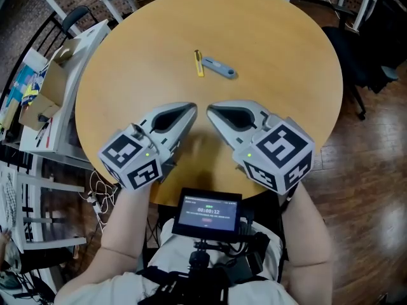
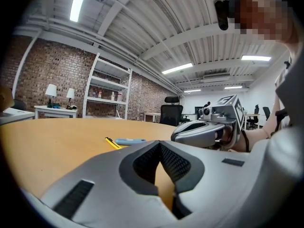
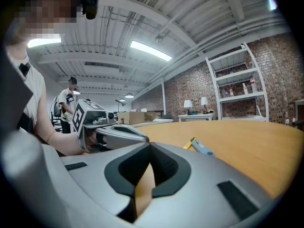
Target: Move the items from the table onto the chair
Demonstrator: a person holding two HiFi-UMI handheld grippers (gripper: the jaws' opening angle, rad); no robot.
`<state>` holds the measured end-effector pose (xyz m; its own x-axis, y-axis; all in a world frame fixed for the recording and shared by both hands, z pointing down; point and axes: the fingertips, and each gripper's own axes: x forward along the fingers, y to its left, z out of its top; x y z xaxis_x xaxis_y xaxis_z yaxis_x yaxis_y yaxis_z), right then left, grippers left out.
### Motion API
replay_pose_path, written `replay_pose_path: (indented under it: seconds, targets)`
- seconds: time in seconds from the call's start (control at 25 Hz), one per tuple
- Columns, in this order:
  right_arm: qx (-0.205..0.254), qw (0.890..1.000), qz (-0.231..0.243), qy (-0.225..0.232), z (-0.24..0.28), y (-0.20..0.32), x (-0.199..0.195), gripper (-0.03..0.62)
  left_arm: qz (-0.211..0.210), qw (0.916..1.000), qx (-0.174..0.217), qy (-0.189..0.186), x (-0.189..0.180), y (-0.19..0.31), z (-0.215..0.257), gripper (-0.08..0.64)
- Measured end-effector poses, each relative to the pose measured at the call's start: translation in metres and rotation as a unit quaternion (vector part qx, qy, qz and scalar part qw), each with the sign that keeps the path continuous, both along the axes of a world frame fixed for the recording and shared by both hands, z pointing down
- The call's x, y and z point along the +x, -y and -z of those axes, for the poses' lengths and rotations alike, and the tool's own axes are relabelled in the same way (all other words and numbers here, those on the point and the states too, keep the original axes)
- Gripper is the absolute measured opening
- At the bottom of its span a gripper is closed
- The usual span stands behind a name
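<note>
Both claws are pinched shut with nothing in them: left claw (image 1: 193,108) and right claw (image 1: 210,109) sit almost tip to tip by the near edge of the round worktop (image 1: 286,56). The thin yellow tool (image 1: 199,63) and the blue-grey utility knife (image 1: 220,68) lie side by side around the middle of the worktop, well apart from the claws.

Open wood across the round table (image 1: 280,56) from the tips of the left gripper (image 1: 193,108) and right gripper (image 1: 210,110) to the yellow cutter (image 1: 199,63) and grey-blue cutter (image 1: 220,69). Beyond the rim: cardboard box (image 1: 48,91) left, black chair (image 1: 372,49) right.
</note>
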<state>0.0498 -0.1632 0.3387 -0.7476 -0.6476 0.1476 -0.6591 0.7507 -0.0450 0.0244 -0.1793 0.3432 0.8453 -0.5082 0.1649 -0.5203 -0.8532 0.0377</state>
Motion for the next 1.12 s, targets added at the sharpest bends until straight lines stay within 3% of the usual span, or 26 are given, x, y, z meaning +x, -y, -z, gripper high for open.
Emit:
replay_pose_path:
  seconds: [0.84, 1.12]
  targets:
    - [0.004, 1.000, 0.000, 0.007, 0.0009, 0.0003, 0.0003, 0.006, 0.000, 1.0000, 0.001, 0.000, 0.0010, 0.0003, -0.0015, 0.003]
    - [0.003, 1.000, -0.001, 0.004, 0.0001, 0.0010, -0.0021, 0.006, 0.028, 0.9996, 0.000, -0.003, -0.0067, 0.0071, -0.0012, 0.003]
